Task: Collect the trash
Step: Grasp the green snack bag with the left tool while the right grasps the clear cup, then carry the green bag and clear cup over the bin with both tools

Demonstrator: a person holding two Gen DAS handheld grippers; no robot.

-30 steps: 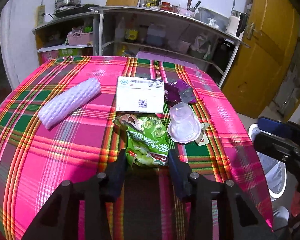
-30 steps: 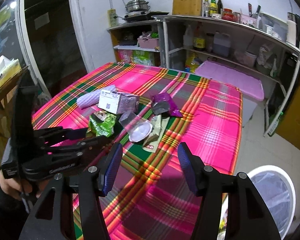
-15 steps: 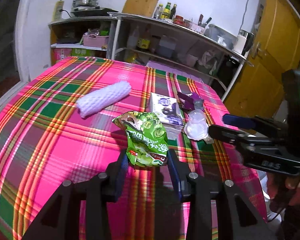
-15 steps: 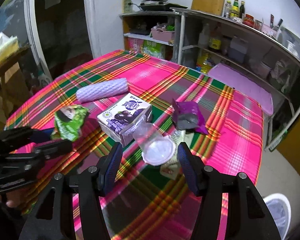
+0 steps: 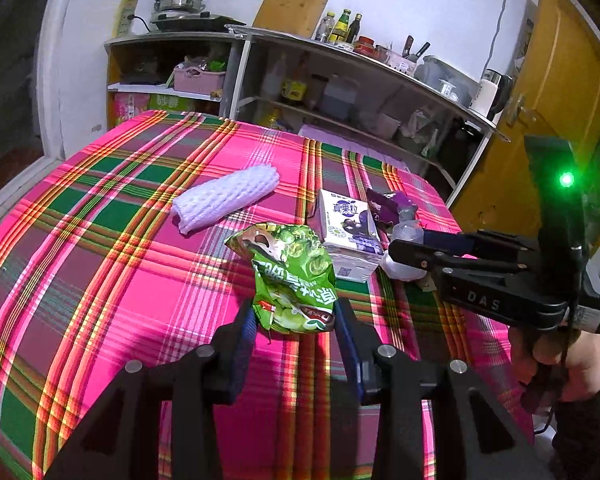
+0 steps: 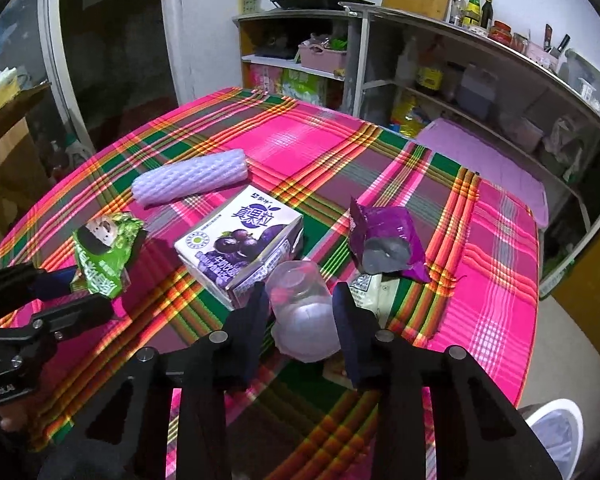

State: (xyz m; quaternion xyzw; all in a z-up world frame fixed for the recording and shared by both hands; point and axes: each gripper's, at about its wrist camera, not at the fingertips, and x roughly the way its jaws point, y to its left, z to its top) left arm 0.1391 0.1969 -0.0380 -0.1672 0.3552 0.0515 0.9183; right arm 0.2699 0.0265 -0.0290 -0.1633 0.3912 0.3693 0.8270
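Note:
A green snack bag (image 5: 292,276) stands up between my left gripper's (image 5: 296,308) pads, which are shut on its lower end; the right wrist view shows the bag (image 6: 100,248) held off the cloth. My right gripper (image 6: 300,290) is closing on a clear plastic cup (image 6: 304,316) lying on its side, and both pads touch its walls. Beside the cup lies a purple juice carton (image 6: 240,236). A purple wrapper (image 6: 384,240) and a cream packet (image 6: 370,296) lie to its right. A white foam sleeve (image 6: 188,182) lies farther back.
The table wears a pink plaid cloth (image 5: 100,280). A white bin (image 6: 556,432) stands on the floor off the table's right corner. Shelves with bottles and pots (image 5: 340,80) line the far wall. A person's hand (image 5: 560,360) holds the right gripper (image 5: 404,248).
The right gripper moved in over the table to the cup and its jaws narrowed around it. The left gripper carried the green bag leftwards, away from the carton.

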